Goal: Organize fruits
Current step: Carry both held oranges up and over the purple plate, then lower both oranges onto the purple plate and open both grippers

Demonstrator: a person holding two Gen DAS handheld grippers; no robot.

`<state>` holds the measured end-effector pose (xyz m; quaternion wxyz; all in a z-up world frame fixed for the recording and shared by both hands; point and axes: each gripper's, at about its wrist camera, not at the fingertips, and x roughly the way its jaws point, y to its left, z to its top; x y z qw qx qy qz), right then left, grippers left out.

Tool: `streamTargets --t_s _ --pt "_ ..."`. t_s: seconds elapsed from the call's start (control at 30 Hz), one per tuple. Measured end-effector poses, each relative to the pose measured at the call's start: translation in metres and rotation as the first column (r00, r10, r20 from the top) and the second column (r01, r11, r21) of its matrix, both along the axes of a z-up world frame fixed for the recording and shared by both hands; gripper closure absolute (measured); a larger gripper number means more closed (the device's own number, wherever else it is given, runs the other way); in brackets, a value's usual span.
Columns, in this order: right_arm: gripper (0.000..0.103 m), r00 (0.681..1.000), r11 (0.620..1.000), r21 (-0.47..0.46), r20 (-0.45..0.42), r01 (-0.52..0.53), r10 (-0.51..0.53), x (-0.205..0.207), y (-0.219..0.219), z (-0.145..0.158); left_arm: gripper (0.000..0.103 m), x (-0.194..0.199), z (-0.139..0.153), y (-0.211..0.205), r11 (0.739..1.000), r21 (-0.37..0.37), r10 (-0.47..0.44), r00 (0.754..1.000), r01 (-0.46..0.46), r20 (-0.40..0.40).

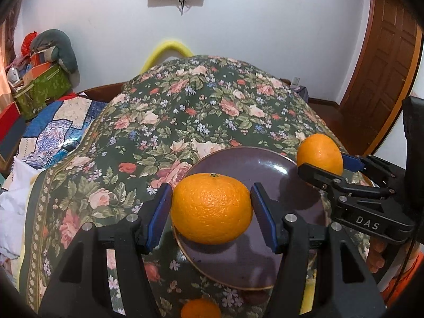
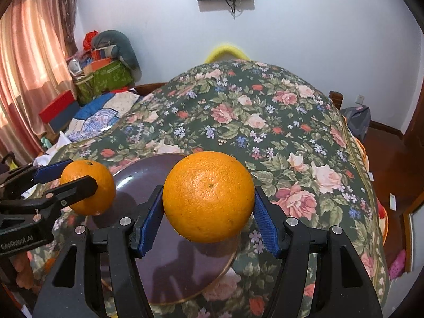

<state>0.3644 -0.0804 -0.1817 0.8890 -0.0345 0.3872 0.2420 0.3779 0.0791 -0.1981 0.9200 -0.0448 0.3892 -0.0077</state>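
Note:
My left gripper (image 1: 211, 208) is shut on a large orange (image 1: 209, 220), its blue pads pressing both sides, held over the near left part of a dark purple plate (image 1: 254, 265). The right gripper (image 1: 322, 163) shows at the right of the left wrist view, shut on a second orange (image 1: 319, 151) by the plate's far right rim. In the right wrist view that gripper (image 2: 208, 198) clamps its orange (image 2: 209, 212) above the plate (image 2: 180, 273), while the left gripper (image 2: 79, 173) holds its orange (image 2: 92, 198) at the left. A third orange (image 1: 200, 308) lies on the cloth below the plate.
The plate sits on a round table under a green floral cloth (image 2: 265, 122). A yellow chair back (image 2: 225, 50) rises behind the table's far edge. Boxes and bedding (image 2: 100, 79) pile up at the left, and a wooden door (image 1: 384, 66) stands at the right.

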Motion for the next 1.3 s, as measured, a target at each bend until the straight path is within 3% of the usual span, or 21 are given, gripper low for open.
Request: streamTargets --t_s 0.27,0.63,0.73,0.8,1.3 --pt "0.042 0.998 0.999 -0.034 -0.061 -0.023 0.021 0.014 0.009 -0.019 0.042 0.016 -0.021 -0.003 1.0 0.002 -0.017 0.998 0.017 -0.064" --pt "0.04 0.997 0.995 -0.097 -0.07 -0.035 0.028 0.017 0.018 -0.027 0.04 0.019 -0.019 -0.004 1.0 0.011 -0.014 0.999 0.014 -0.046" --pt "0.033 0.997 0.996 -0.089 -0.068 -0.031 0.025 0.014 0.016 -0.026 0.036 0.018 -0.015 -0.004 1.0 0.008 -0.017 0.999 0.017 -0.041" --pt "0.027 0.998 0.997 -0.071 -0.063 -0.025 0.021 0.011 0.013 -0.023 0.036 0.016 -0.014 -0.004 1.0 0.015 -0.02 0.999 0.021 -0.045" --pt "0.027 0.998 0.998 -0.062 0.068 0.005 -0.001 -0.049 -0.009 0.036 0.036 -0.036 0.045 -0.009 1.0 0.013 -0.027 0.999 0.027 0.031"
